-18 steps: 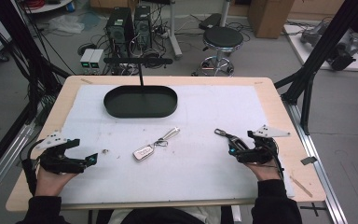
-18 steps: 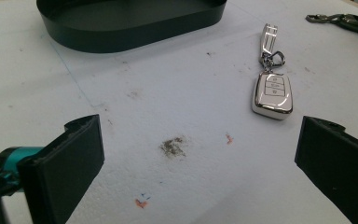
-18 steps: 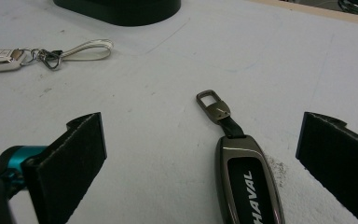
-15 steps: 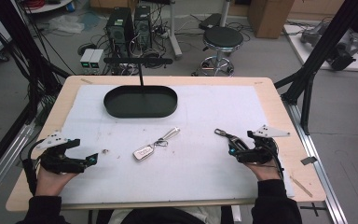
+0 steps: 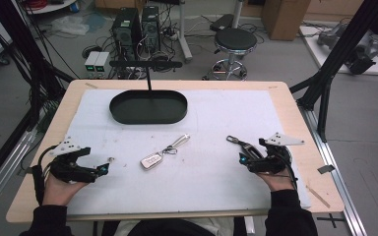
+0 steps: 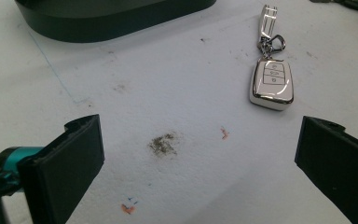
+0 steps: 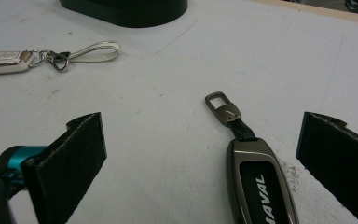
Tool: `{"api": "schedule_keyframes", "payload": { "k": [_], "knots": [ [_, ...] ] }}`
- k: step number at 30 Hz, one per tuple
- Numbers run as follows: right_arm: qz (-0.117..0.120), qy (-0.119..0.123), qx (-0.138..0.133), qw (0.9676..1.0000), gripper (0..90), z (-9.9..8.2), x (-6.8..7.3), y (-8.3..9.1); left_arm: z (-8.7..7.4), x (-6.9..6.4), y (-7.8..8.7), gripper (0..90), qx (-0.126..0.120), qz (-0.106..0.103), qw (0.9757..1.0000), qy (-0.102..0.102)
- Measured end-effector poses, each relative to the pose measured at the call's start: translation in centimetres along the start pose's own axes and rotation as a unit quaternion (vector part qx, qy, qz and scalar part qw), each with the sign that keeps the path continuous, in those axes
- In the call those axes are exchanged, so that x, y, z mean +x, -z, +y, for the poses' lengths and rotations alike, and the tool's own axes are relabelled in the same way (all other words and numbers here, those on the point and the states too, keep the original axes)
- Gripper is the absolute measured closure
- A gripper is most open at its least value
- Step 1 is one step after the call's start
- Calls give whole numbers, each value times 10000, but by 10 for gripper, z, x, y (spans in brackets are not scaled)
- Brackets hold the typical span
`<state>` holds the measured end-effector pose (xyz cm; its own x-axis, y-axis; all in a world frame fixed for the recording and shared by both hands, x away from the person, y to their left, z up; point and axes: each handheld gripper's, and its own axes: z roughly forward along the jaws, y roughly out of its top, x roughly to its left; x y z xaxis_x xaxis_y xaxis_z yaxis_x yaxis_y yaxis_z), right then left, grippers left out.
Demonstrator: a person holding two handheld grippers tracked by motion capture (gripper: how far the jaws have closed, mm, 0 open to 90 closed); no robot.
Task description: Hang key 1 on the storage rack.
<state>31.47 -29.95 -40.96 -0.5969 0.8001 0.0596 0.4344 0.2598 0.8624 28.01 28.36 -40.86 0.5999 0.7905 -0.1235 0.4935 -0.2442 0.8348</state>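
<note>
A white key fob [image 5: 152, 160] with a pale strap lies mid-mat; it sits ahead and to the right in the left gripper view [image 6: 271, 84] and far left in the right gripper view [image 7: 4, 60]. A dark metal key fob [image 5: 241, 145] marked HAVAL [image 7: 261, 182] lies on the mat between the right gripper's jaws, nearer the right jaw, touching neither. My right gripper [image 5: 251, 151] [image 7: 200, 158] is open around it. At the mat's left, my left gripper [image 5: 106, 165] [image 6: 198, 158] is open over bare, stained mat, with the white fob beyond its jaws.
A black oval tray [image 5: 147, 107] stands at the back of the white mat [image 5: 211, 196], seen also as the tray [image 6: 112, 16] [image 7: 126, 11] at the top of both gripper views. A black stand rises behind it. Wooden table edges frame the mat.
</note>
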Motion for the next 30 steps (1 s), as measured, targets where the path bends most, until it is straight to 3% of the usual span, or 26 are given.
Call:
{"api": "schedule_keyframes", "payload": {
  "k": [21,30],
  "knots": [
    [48,42,8,10000,7,0,-1,-3,8,-8,-13,17,216,-23,9996,-200],
    [70,73,53,9999,7,0,1,-4,34,-26,-43,17,576,-241,9957,-680]
  ]
}}
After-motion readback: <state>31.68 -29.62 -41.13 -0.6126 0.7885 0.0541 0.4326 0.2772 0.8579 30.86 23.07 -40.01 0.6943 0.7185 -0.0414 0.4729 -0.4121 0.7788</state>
